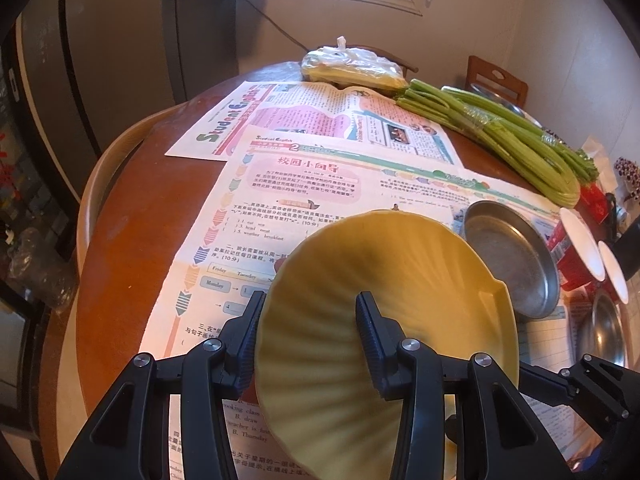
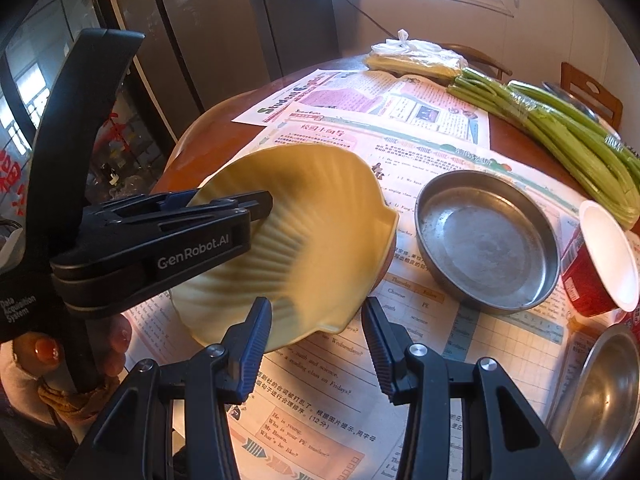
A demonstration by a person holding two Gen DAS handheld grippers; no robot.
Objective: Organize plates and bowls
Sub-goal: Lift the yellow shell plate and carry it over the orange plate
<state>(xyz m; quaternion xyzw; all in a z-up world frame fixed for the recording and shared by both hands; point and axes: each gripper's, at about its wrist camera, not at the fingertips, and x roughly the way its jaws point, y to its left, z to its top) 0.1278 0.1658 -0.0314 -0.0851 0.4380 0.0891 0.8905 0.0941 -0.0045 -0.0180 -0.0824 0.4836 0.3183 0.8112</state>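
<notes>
On newspaper (image 2: pixel 400 380), yellow plate (image 2: pixel 320 240) and steel pan (image 2: pixel 486 242) sit empty

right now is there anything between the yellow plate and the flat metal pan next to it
Nothing visible. The yellow plate, tilted in the left gripper, has only bare newspaper between its edge and the metal pan.

1. Pale yellow ribbed plate (image 2: pixel 304 240).
2. Dull grey metal pan (image 2: pixel 486 240).
3. Red cup (image 2: pixel 592 276), white inside.
4. Green celery (image 1: pixel 516 140).
5. Pink-and-green printed newspaper (image 1: pixel 280 172).
6. Reddish-brown table (image 1: pixel 128 216).
</notes>
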